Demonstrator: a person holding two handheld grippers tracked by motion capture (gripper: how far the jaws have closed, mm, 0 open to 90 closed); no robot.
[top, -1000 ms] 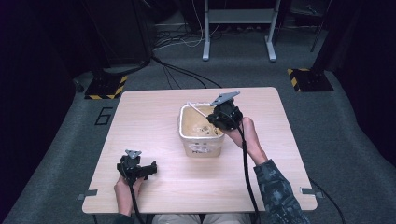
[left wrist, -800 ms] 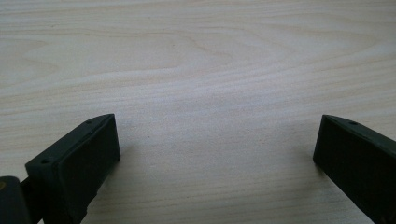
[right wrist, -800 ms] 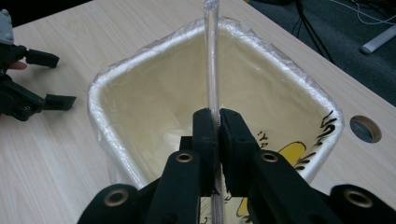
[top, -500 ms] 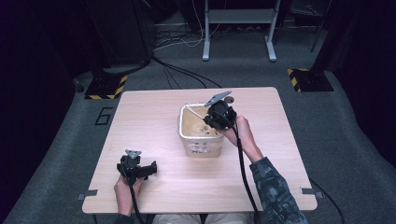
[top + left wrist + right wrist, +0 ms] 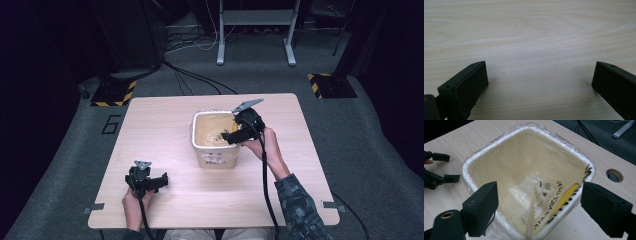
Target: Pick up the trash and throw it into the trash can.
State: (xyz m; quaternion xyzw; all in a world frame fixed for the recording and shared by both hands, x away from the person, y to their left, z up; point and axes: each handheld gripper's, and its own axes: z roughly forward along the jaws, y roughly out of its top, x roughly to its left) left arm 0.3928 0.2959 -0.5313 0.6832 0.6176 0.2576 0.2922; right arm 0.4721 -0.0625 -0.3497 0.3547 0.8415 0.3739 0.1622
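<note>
Our left gripper [image 5: 145,180] rests low on the table [image 5: 160,130], its jaws set wide with nothing but bare pale wood grain between them; it is well apart from the work. To its right stands the bin [image 5: 216,142], a square, round-cornered cream tub lined with a thin, crinkly translucent bag [image 5: 529,185] whose edge is folded over the rim. Printed black lettering and a yellow shape show through the film on the wall nearest the right jaws. A slim, pale stick [image 5: 532,212] leans inside, rising from the floor of the bin to the near rim, just between the jaws.

Our right gripper [image 5: 240,131] hovers over the near-right rim, jaws wide and gripping nothing; the bin's mouth lies straight ahead of them, the stick slightly left of their midline.

We judge the bag seated and the rim wrapped, so the lining looks largely done. What seems left is whatever concerns the stick or the film: nothing is gripped yet, and the jaws would have to close.
</note>
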